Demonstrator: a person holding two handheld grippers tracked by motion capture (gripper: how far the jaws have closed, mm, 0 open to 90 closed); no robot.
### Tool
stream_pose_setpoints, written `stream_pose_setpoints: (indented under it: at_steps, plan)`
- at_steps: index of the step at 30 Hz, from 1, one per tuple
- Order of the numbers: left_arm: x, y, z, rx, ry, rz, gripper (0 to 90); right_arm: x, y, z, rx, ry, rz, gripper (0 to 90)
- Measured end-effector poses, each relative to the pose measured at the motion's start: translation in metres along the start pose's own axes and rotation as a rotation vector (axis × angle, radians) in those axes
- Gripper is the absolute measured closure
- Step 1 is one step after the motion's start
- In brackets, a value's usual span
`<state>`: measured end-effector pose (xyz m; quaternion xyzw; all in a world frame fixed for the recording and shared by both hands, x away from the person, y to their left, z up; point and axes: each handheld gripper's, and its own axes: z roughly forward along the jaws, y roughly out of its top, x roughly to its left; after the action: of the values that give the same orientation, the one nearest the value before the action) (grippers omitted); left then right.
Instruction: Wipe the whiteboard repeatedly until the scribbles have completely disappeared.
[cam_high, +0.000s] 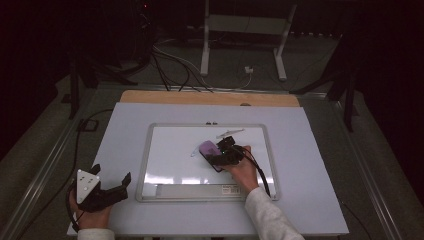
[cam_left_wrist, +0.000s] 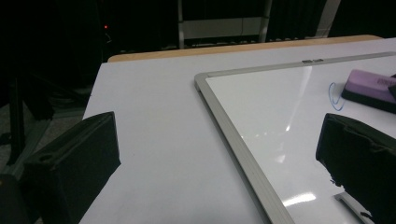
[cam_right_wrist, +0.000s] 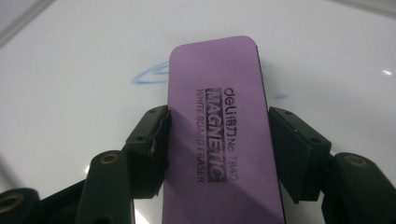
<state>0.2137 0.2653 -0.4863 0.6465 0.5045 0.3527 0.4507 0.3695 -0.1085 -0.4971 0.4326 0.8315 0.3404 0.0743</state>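
Right gripper: pinching the purple eraser by its long sides; on the whiteboard, beside a blue mark
Left gripper: spread, empty; near left of the board

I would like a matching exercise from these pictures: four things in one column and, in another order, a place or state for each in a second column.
Things:
1. eraser
2. whiteboard
3. left gripper
4. blue marks

Places or states:
A. open, beside the board's left edge
B. purple, between the right gripper's jaws
C. flat on the table, grey frame
D. drawn on the board by the eraser

Pairs: 1-B, 2-C, 3-A, 4-D
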Motion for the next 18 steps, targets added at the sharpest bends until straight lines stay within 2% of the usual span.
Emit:
stream_pose_setpoints:
  at_steps: [2,4,7,13,16,18]
  plan:
    - [0.000,0.000,0.000,-0.001,0.000,0.001,0.4,0.002,0.000,0.001,0.001,0.006,-0.014,41.1]
    - [0.000,0.000,0.000,-0.002,-0.001,0.000,0.4,0.000,0.000,0.001,0.001,0.018,0.002,41.1]
    - [0.001,0.000,0.000,-0.002,0.000,-0.002,0.4,-0.007,0.001,0.000,-0.009,-0.018,0.038,41.0]
    - [0.001,0.000,0.000,-0.003,0.000,-0.003,0.4,-0.029,0.002,-0.005,-0.030,-0.118,0.140,41.1]
    - [0.001,0.000,0.000,-0.002,-0.001,0.000,0.4,-0.037,0.003,-0.006,-0.032,-0.136,0.182,41.1]
    - [0.000,0.000,0.000,0.000,-0.001,0.001,0.4,-0.037,0.004,-0.006,-0.026,-0.144,0.176,41.1]
